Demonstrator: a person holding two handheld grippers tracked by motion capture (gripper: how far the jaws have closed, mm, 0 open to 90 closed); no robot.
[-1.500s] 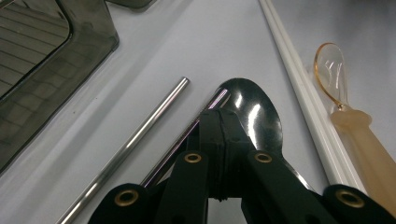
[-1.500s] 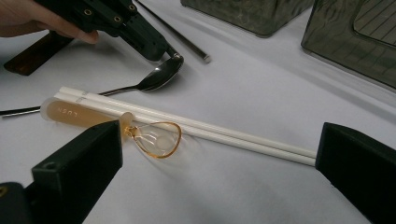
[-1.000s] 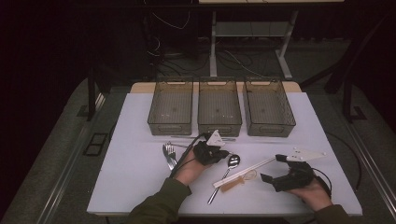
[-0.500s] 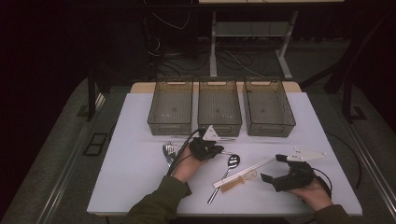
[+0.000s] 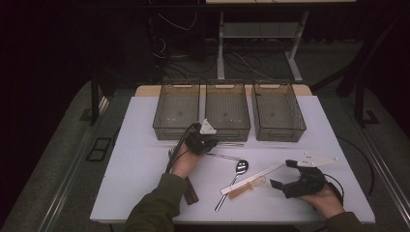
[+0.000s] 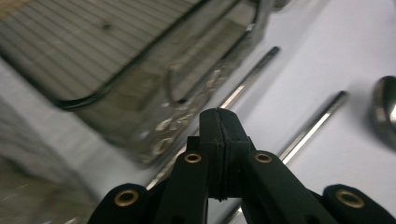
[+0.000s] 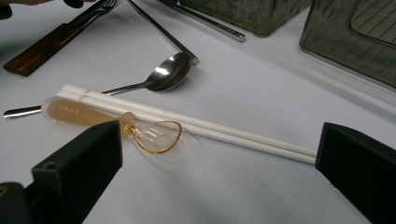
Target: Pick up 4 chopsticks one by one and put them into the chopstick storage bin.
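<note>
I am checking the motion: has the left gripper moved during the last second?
Yes. In the high view the left gripper has moved away from the person, closer to the middle bin.

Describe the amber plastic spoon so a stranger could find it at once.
On the white table, look before the three bins, near the right gripper. The amber spoon lies against the white chopsticks; it alone is translucent, unlike the metal spoon.

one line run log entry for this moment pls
left tool: shut, empty, by middle bin | right tool: open, facing chopsticks and amber spoon | metal spoon: on table
</note>
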